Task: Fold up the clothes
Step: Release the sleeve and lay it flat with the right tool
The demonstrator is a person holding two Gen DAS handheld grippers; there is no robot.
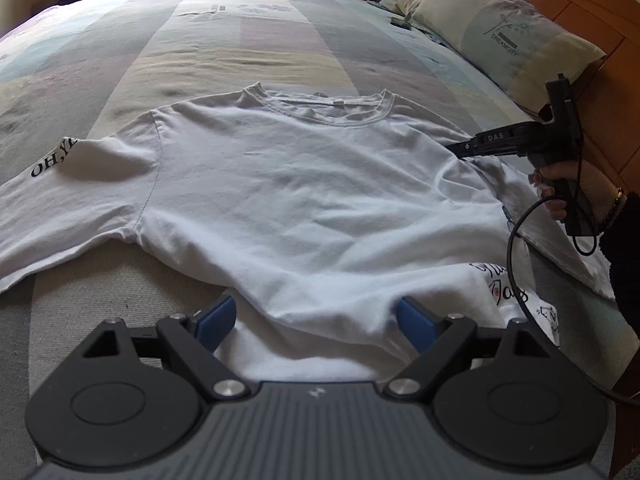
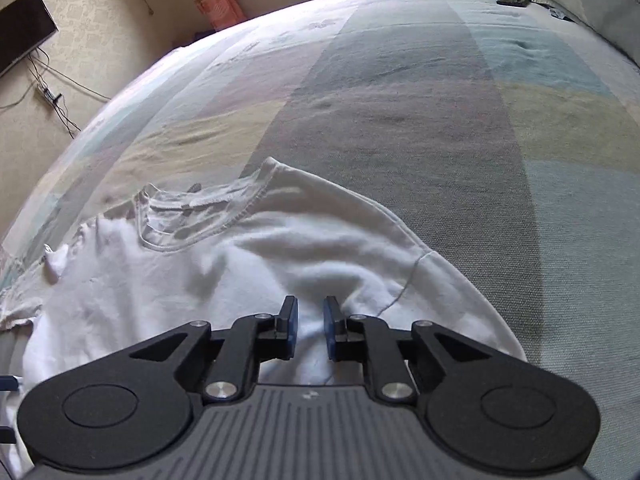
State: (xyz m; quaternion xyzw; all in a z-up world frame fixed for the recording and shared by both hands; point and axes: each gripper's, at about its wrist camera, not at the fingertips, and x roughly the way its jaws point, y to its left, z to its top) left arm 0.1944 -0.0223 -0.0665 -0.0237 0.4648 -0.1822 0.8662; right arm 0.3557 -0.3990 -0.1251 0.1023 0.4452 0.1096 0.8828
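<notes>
A white T-shirt (image 1: 280, 184) lies spread flat on the bed, collar (image 1: 320, 110) at the far side and a sleeve printed "OH,YE" (image 1: 52, 164) at the left. My left gripper (image 1: 316, 316) is open wide at the shirt's near hem, with the fabric lying between its blue pads (image 1: 216, 316). My right gripper (image 1: 454, 148), held in a hand (image 1: 556, 196), sits low at the right shoulder. In the right wrist view, the right gripper (image 2: 311, 326) has its pads nearly together with bunched white fabric (image 2: 240, 264) between them. Creases radiate from the tips.
White cloth with black printed lettering (image 1: 508, 288) lies at the shirt's near right. Pillows (image 1: 500, 28) and a wooden headboard (image 1: 588, 8) stand at the right. A small dark object (image 2: 512, 0) rests by the pillows. The striped bedspread (image 2: 400, 100) stretches beyond the collar. A cable (image 1: 516, 240) hangs from the right gripper.
</notes>
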